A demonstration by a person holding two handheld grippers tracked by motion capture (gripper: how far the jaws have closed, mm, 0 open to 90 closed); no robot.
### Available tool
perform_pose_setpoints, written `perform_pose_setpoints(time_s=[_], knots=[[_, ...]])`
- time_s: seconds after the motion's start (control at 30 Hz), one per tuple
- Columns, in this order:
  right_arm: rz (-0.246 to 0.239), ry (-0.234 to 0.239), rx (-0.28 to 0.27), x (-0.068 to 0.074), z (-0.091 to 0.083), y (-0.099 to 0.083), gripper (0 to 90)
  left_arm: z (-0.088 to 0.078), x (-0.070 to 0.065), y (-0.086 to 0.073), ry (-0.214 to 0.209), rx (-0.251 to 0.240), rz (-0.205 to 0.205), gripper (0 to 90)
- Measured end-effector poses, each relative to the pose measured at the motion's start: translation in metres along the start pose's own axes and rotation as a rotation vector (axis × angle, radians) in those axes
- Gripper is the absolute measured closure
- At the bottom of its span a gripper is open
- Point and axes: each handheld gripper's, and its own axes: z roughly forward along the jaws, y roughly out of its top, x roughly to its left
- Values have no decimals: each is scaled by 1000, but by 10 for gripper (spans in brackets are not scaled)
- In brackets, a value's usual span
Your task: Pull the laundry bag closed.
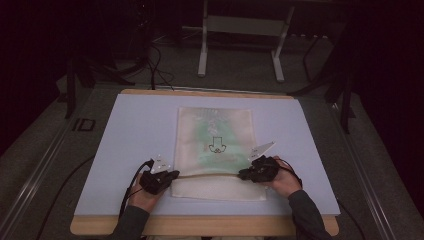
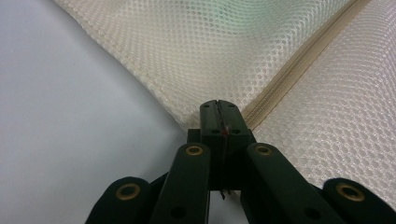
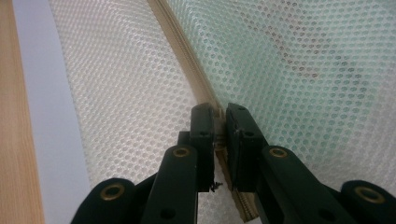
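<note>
A cream mesh bag (image 1: 215, 145) lies flat on the pale blue mat (image 1: 140, 130), with something green showing through the mesh. Its beige zipper (image 1: 207, 175) runs across near the bag's front end. My left gripper (image 1: 174, 175) is at the zipper's left end, shut on the bag's edge (image 2: 187, 109); in the left gripper view the jaws (image 2: 218, 105) meet right where the zipper (image 2: 299, 65) ends. My right gripper (image 1: 241, 174) is at the zipper's right end. In the right gripper view its jaws (image 3: 219, 112) pinch the zipper (image 3: 187, 60), a small metal piece between them.
The mat covers a wooden table whose front edge (image 1: 200, 227) shows below my forearms. Bare mat lies left and right of the bag. Behind the table stand a white frame (image 1: 240, 25) and dark cables on the floor (image 1: 155, 65).
</note>
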Motion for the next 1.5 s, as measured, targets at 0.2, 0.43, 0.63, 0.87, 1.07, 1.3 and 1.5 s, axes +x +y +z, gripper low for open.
perform_pose_setpoints(time_s=[0.2, 0.43, 0.63, 0.87, 1.07, 1.3, 1.5], knots=[[7, -8, 3, -2, -3, -4, 823, 0, 0, 0, 0, 0, -1, 895], [10, -13, 3, -3, -5, -8, 823, 0, 0, 0, 0, 0, -1, 896], [18, -12, 2, -5, -6, -11, 823, 0, 0, 0, -1, 0, -1, 896], [30, -22, 4, -7, -10, -16, 822, 0, 0, 0, 0, 0, -1, 896], [46, -30, 8, -10, -13, -23, 823, 0, 0, 0, -2, 0, -2, 895], [51, -31, 5, -12, -15, -26, 823, 0, 1, 0, -4, -1, -4, 895], [63, -38, 3, -14, -20, -31, 823, 0, 1, 0, -5, -1, -6, 895]])
